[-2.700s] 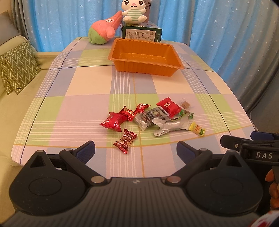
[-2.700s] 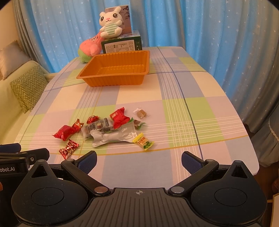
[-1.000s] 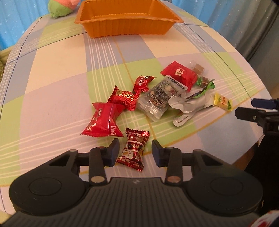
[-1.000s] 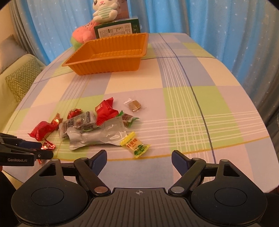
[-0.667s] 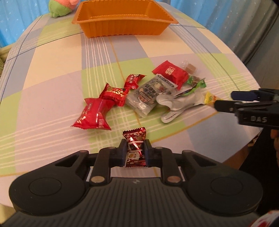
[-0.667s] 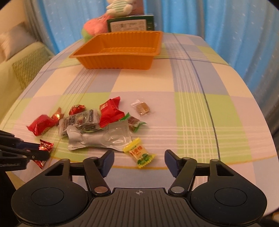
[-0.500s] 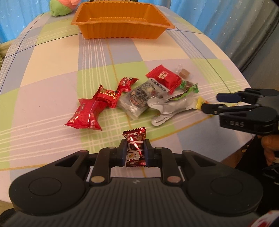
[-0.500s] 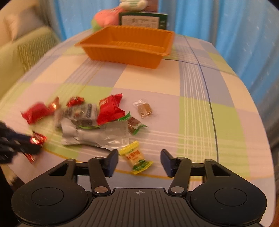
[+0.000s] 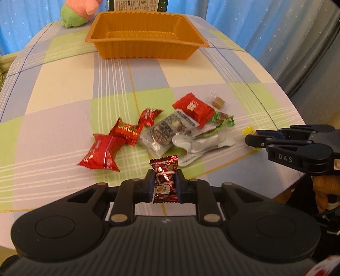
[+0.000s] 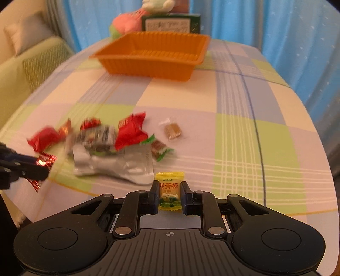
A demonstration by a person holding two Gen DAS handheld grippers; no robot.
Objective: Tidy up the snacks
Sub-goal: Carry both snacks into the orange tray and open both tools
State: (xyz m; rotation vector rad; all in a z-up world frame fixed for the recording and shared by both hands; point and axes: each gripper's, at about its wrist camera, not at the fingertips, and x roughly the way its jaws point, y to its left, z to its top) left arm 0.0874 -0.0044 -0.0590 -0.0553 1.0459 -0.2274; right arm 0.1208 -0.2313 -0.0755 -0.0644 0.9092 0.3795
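Left gripper: lower centre of the left wrist view; jaws closed on the dark red candy.
Dark red candy: long axis runs up the frame, along the jaws' line. Its lower half sits between the 2 pads; its crimped top end sticks out past the tips, toward the snack pile.
Right gripper: lower centre of the right wrist view; jaws closed on the yellow candy.
Yellow candy: long axis also runs up the frame, printed face toward the camera. The middle is pinched between the pads, the upper crimp stands above the tips, the lower crimp hangs below them.
Cross views: the right gripper enters the left wrist view at right centre with a yellow corner at its tip; the left gripper shows at the left edge of the right wrist view with the red wrapper in it.
Snack pile: centre of the left wrist view, on the checked desk; several red packets, a clear printed packet, a silver pouch, a green-ended sweet and a brown cube in clear wrap.
Orange tray: upper centre, beyond the pile and well apart from it, long axis across the frame.
Behind the tray: a plush toy at upper left and a green box.
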